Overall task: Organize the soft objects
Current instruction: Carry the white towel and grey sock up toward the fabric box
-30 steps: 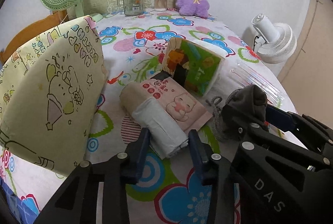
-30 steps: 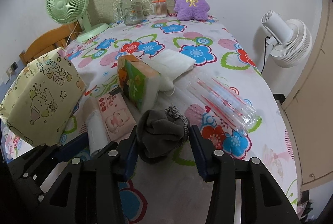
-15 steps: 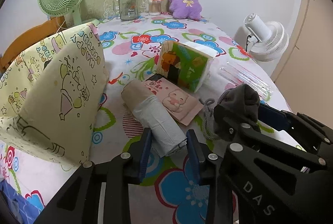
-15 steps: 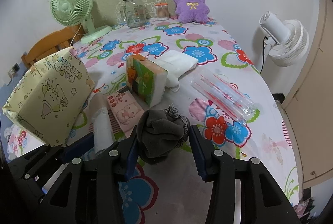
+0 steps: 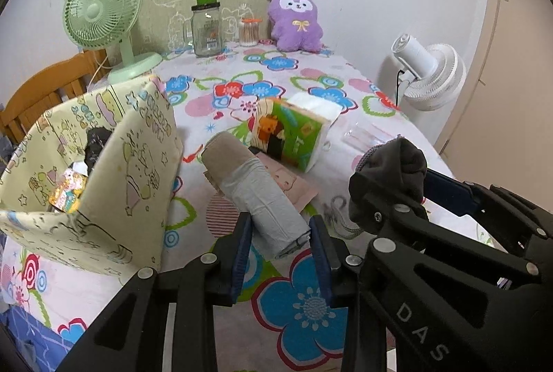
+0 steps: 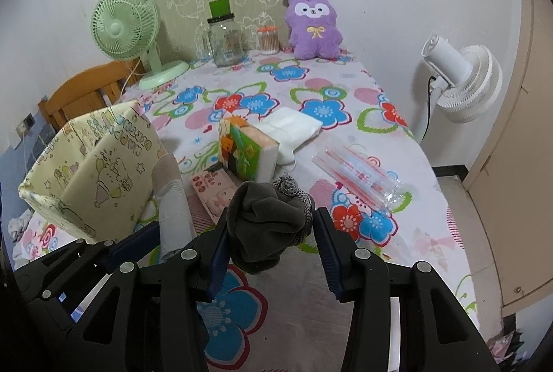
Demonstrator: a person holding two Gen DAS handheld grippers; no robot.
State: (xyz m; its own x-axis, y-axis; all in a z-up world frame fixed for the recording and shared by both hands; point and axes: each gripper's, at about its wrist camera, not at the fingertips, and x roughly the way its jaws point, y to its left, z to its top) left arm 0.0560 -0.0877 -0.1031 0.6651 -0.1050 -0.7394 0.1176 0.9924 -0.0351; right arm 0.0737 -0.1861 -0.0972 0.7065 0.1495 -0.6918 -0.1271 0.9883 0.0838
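While left tongs [image 5: 280, 244] clamp the roll [image 5: 255, 188] and right tongs [image 6: 271, 244] the sock [image 6: 269, 220], hold both firm toward the bag [image 5: 103, 171] at left.

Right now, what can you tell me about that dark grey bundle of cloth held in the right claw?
The dark grey bundle of soft cloth looks like fleece, crumpled into a loose ball with a lighter knitted grey cord running over its top and right side. The right claw is shut on it, a blue pad pressing each side. It hangs above the flowered tablecloth, apparently clear of it.
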